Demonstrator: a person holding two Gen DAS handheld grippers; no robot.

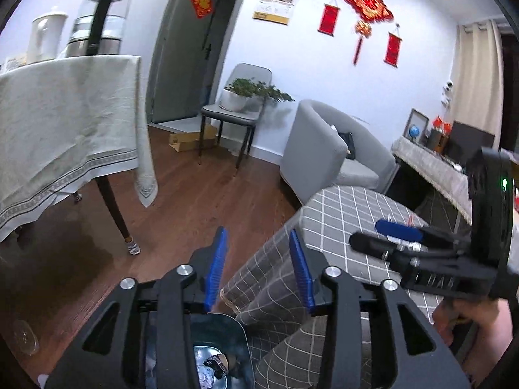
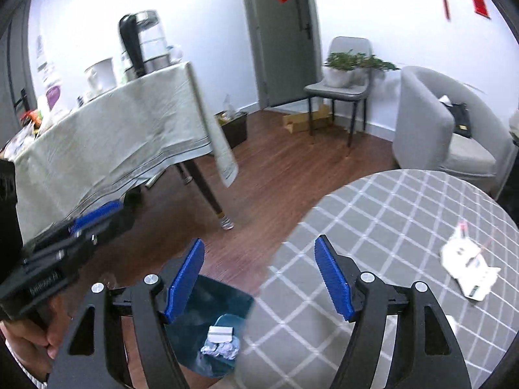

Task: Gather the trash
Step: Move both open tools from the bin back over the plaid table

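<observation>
Bin [image 2: 207, 327] btwn open jaws; paper scrap [image 2: 470, 267] on checked table [image 2: 389, 227].

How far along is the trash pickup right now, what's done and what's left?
Done: crumpled foil and other scraps already lie in the bin. In hand: nothing; the left gripper and right gripper are both open and empty. Left: the white paper wrapper lies on the checked table.

- A glass kettle [image 1: 100, 16] and a white jug [image 1: 47, 34] stand on a surface with a pale cloth [image 1: 65, 113].
- A green plant in a white pot [image 1: 241, 95] sits on a grey chair [image 1: 240, 110] by the door [image 1: 191, 42].
- A grey armchair [image 1: 327, 149] is near the wall.
- Red decorations [image 1: 368, 5] hang up high.
</observation>
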